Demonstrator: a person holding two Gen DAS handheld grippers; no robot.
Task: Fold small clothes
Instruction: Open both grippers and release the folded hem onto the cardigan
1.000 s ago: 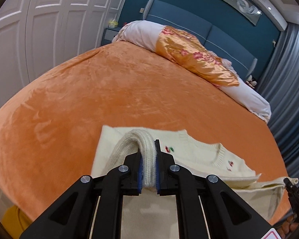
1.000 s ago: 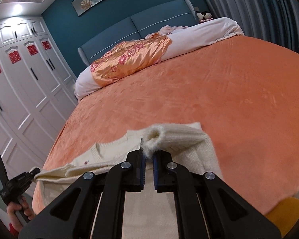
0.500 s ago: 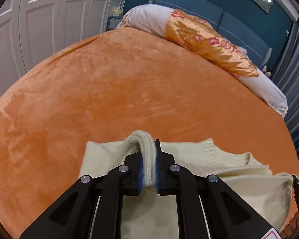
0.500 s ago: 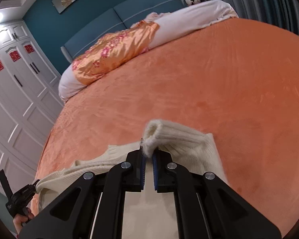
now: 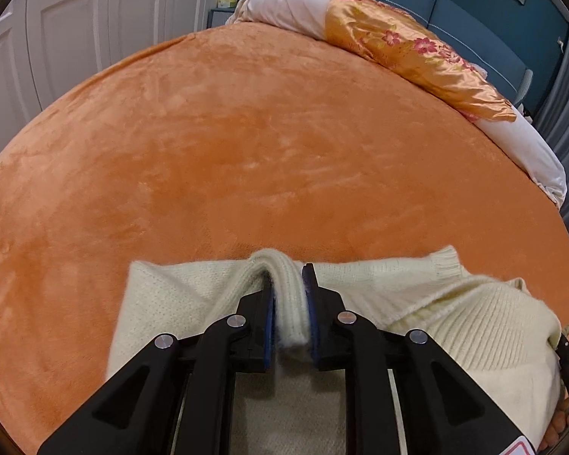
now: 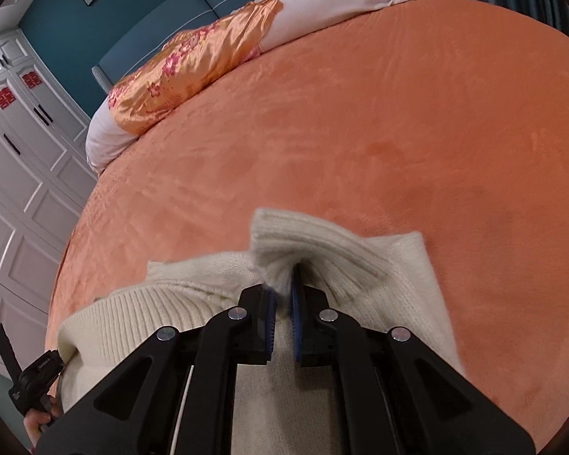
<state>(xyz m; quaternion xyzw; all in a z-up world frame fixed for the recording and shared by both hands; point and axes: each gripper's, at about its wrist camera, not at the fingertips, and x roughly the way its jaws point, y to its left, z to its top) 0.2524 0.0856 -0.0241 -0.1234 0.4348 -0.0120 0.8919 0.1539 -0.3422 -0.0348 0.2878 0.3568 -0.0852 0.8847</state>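
The left hand-held gripper (image 5: 288,299) pinches a ribbed fold of the cream knit sweater (image 5: 455,318); the right hand-held gripper (image 6: 280,303) pinches another. The sweater lies at the bed's (image 5: 246,151) near edge, its long axis running crosswise between them.

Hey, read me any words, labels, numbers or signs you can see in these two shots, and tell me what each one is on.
Red paper signs on the white wardrobe doors: Chinese characters, too blurred to read.
White lettering on the left tool's black handle: too small to read.
Red-edged sticker on the left tool's body: cut off, unreadable.
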